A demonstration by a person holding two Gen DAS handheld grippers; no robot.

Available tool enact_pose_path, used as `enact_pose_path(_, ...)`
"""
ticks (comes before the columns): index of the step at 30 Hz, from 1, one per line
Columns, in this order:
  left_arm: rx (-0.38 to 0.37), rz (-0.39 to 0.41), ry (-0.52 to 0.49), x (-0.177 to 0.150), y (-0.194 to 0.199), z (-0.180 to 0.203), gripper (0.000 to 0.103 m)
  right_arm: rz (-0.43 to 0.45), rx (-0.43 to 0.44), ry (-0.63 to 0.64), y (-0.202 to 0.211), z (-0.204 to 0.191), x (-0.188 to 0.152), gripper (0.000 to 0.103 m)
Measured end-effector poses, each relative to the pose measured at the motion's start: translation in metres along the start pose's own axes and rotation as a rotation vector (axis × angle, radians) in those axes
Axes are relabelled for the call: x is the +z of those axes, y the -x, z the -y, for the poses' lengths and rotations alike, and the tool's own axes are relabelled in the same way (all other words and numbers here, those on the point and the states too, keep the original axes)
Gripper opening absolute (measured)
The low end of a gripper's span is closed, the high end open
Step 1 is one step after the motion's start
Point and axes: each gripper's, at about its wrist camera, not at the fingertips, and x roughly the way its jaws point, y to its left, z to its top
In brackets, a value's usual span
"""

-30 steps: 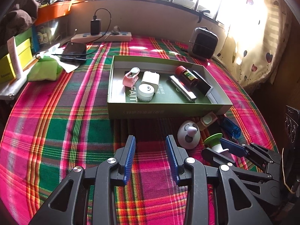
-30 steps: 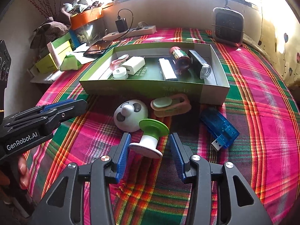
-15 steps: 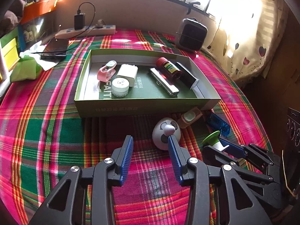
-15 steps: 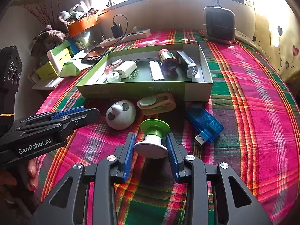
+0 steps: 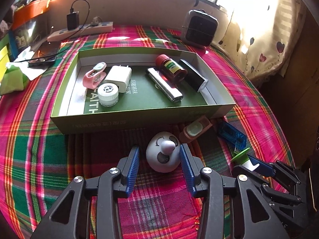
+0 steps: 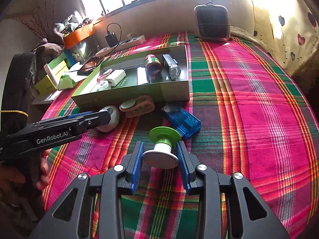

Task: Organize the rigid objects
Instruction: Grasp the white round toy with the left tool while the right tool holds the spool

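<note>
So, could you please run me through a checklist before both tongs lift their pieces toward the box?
1. Right tongs clamped on the green-and-white spool: ok.
2. Left tongs straddling the white egg-shaped face toy: ok.
3. Left pads pressing the toy: not ok, jaws opening, gaps showing.
4. Free floor in the shallow green cardboard box: ok, near its front middle.
5. Spool clear of the blue translucent USB stick: cannot tell.
</note>
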Motion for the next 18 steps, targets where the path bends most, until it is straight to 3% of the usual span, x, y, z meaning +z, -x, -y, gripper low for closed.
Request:
enact_pose_path(15,0.001,0.021,0.003,0.0035,-0.0065,0.0016,0.040,-0.019,0.029,-0.011,-0.0037,0.0030,-0.0001,0.035)
enact_pose_path(18,-0.002,0.025,0.012,0.0026,-0.0057,-0.0004,0.033,-0.019,0.029,-0.011,-0.0036,0.0029,-0.0001,0.035)
